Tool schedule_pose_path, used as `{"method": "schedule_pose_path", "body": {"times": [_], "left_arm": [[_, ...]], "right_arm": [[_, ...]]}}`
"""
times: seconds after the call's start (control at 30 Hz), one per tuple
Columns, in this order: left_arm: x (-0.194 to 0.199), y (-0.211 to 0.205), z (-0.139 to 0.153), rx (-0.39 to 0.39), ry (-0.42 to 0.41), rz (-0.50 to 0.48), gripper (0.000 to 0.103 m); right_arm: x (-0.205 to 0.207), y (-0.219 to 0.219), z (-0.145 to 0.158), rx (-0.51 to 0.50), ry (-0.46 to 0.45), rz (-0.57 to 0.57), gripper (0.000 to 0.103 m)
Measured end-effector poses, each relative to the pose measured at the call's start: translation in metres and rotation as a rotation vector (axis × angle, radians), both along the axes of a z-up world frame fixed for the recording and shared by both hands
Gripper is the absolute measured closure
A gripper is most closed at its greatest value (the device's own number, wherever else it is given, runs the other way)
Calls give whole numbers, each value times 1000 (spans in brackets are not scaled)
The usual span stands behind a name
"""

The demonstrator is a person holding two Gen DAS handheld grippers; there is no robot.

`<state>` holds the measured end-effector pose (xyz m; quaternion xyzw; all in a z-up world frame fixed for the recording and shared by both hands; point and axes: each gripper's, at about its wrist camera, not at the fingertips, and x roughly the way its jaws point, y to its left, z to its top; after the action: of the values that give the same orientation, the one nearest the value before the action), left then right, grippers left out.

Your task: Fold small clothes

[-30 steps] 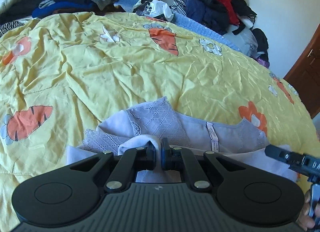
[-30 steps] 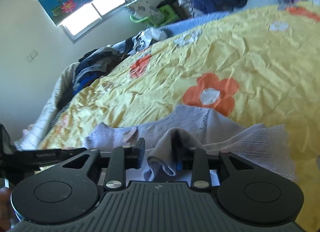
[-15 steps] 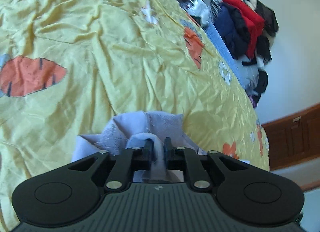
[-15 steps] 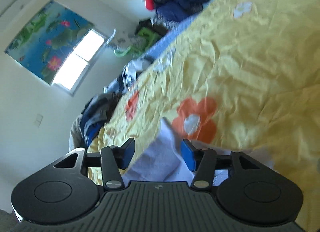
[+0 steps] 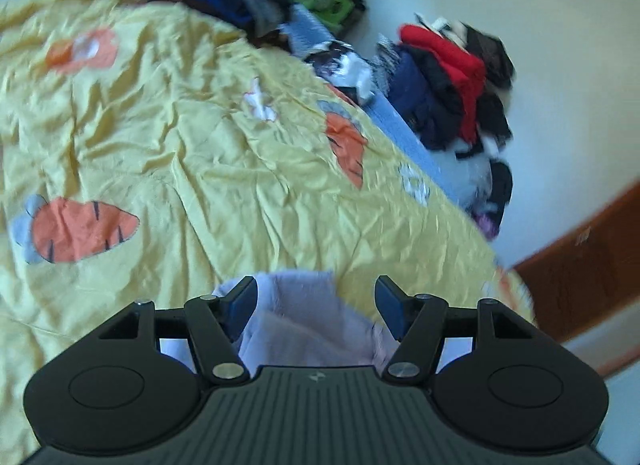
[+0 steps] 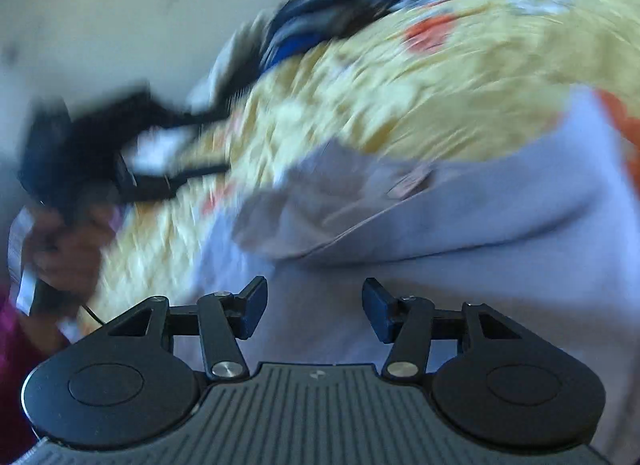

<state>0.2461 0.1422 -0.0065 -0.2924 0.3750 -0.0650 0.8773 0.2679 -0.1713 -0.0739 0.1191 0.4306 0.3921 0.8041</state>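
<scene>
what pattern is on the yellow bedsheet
Orange carrots and flowers on the yellow bedsheet, clearest in the left wrist view.

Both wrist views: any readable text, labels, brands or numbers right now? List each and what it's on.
None readable.
Small emblem on the left tongs' ribbed housing: a mark, not letters.
Same emblem on the right tongs' housing: no letters.
Sewn-in tag on the pale lavender garment: motion-blurred, unreadable.
Black-and-white printed cloth beyond the yellow carrot-print bedspread: any print is too blurred to read.
</scene>
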Motion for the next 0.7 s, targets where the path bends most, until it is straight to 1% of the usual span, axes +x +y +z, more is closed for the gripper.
{"method": "schedule_pose_path", "body": {"times": [0.03, 0.07, 0.1, 0.13, 0.23, 0.27, 0.3, 0.37, 0.4, 0.43, 0.47, 0.5, 0.53, 0.57, 0.6, 0.63, 0.67, 0.7], "left_arm": [[-6, -6, 2, 43, -11, -21, 39], [-13, -14, 3, 92, -25, -43, 38], [-18, -20, 4, 127, -39, -63, 38], [-24, -29, 5, 171, -56, -93, 38], [-36, -54, 6, 284, -99, -200, 38], [-39, -64, 5, 323, -115, -252, 38], [-41, -73, 3, 359, -125, -297, 38], [-41, -91, -4, 426, -128, -378, 38], [-41, -97, -8, 451, -128, -400, 38], [-38, -104, -13, 482, -122, -413, 38], [-35, -109, -17, 505, -115, -408, 38], [-29, -111, -22, 526, -99, -383, 38], [-24, -111, -26, 543, -78, -356, 38], [-20, -111, -31, 561, -52, -323, 38], [-17, -108, -35, 565, -27, -299, 38], [-16, -105, -38, 556, -5, -287, 38], [-18, -100, -41, 539, 11, -283, 38], [-21, -94, -43, 523, 13, -282, 38]], "right_arm": [[3, 9, 0, -18, -16, 13, 45], [10, 14, 1, -12, -28, -12, 46], [20, 14, 5, 9, -35, -61, 46], [25, 11, 10, 31, -51, -124, 46], [45, -13, 23, 107, -130, -385, 43], [47, -22, 27, 127, -152, -451, 44], [45, -31, 31, 143, -167, -481, 43], [36, -43, 37, 173, -207, -486, 35], [29, -47, 38, 176, -225, -485, 32], [23, -53, 40, 170, -237, -484, 31], [20, -57, 39, 159, -228, -472, 31], [19, -61, 38, 146, -201, -449, 31], [19, -61, 33, 130, -164, -419, 31], [23, -61, 25, 98, -109, -377, 31], [15, -59, 22, 66, -80, -353, 31], [17, -58, 14, 7, -63, -342, 32], [17, -62, 9, -51, -65, -360, 33], [16, -63, 6, -93, -73, -404, 35]]}}
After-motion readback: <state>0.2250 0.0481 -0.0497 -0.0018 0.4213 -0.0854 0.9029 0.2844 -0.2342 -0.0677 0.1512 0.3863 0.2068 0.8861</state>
